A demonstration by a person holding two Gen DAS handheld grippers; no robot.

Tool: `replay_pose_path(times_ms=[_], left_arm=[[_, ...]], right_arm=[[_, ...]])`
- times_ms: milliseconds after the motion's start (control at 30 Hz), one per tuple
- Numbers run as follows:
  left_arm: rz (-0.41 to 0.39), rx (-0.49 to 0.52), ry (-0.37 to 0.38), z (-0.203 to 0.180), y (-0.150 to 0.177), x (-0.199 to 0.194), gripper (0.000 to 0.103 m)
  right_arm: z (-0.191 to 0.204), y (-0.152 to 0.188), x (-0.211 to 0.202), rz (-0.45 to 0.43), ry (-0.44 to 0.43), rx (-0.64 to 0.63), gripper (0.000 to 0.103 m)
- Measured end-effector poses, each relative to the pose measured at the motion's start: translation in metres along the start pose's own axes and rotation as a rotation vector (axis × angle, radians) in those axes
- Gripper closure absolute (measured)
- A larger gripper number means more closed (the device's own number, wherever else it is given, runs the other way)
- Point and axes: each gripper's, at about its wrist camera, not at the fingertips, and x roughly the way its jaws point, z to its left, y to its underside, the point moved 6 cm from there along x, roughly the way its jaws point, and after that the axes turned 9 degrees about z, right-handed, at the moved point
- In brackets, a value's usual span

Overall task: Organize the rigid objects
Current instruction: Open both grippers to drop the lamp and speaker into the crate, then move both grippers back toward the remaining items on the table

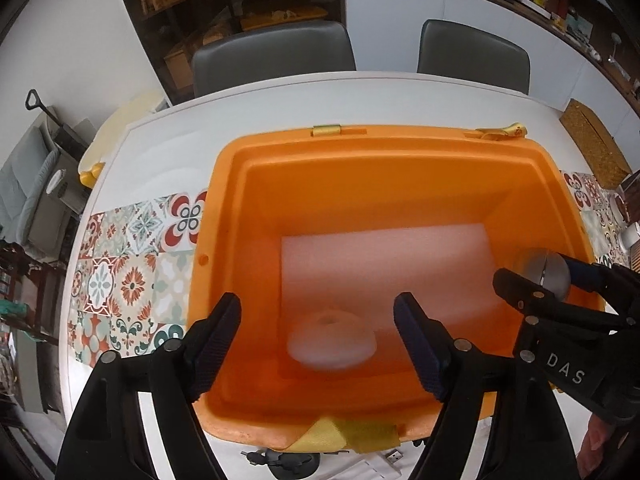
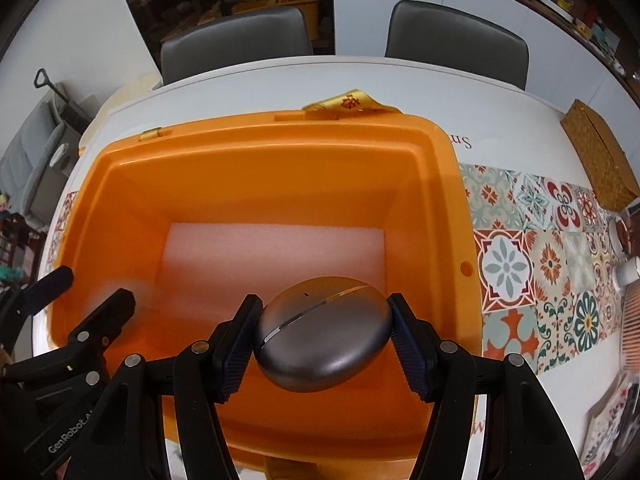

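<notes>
With the right tongs (image 2: pixel 324 338) clamped on the grey oval case (image 2: pixel 324 332) above the orange bin (image 2: pixel 448 184), lowering it gently onto bare white padding (image 2: pixel 272 248), apart from the white ring (image 1: pixel 332 344) beneath the open, empty left tongs (image 1: pixel 320 344), looks wisest.

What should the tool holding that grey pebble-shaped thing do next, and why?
Probably lower it and let go: the right tool holds the grey case over the orange bin, whose foam floor has free space beside the white ring.
</notes>
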Motion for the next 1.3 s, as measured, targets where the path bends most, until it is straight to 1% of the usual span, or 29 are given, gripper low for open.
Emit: replay_pose_path(times_ms=[67,133,200,300,333,367,400,467,533,667,867,1000,1100,1300], left_arm=[[-0.013,-0.011,-0.007,0.003,0.001,-0.006,0.022],[-0.034,-0.035,-0.018,0.009,0.002,-0.015,0.016],[-0.062,-0.06,-0.037,0.016,0.005,-0.024,0.013],[-0.093,-0.086,-0.064,0.024,0.01,-0.035,0.011],[-0.098,-0.091,-0.069,0.026,0.012,-0.037,0.011],[-0.103,-0.094,-0.069,0.028,0.014,-0.039,0.011],[-0.107,-0.097,-0.068,0.029,0.016,-0.041,0.011],[-0.11,-0.104,-0.073,0.031,0.022,-0.044,0.011],[-0.119,-0.11,-0.059,0.03,0.029,-0.049,0.011],[-0.145,-0.136,-0.021,0.032,0.046,-0.062,0.011],[-0.198,-0.145,0.004,0.026,0.069,-0.082,0.011],[-0.219,-0.163,0.033,0.02,0.086,-0.092,0.011],[-0.226,-0.161,0.05,0.013,0.099,-0.094,0.01],[-0.199,-0.153,0.084,0.001,0.119,-0.086,0.009]], right_arm=[[0.0,0.0,0.0,0.002,-0.002,-0.001,0.039],[0.001,-0.001,0.0,0.002,-0.007,-0.003,0.039],[0.002,-0.001,-0.001,0.004,-0.016,-0.005,0.039],[0.006,-0.002,-0.002,-0.005,-0.023,-0.011,0.039],[0.007,-0.002,-0.004,-0.013,-0.019,-0.015,0.036],[0.008,-0.003,-0.006,-0.021,-0.015,-0.015,0.027],[0.009,-0.003,-0.008,-0.03,-0.011,-0.015,0.022],[0.011,-0.001,-0.016,-0.058,0.008,-0.02,0.022],[0.01,0.004,-0.024,-0.074,0.023,-0.016,0.022],[0.005,0.019,-0.045,-0.132,0.013,0.009,0.022],[-0.005,0.051,-0.085,-0.244,-0.002,0.03,0.022],[-0.008,0.073,-0.102,-0.29,-0.012,0.033,0.022],[-0.013,0.087,-0.106,-0.312,-0.019,0.035,0.022],[-0.024,0.111,-0.096,-0.284,-0.035,0.045,0.022]])
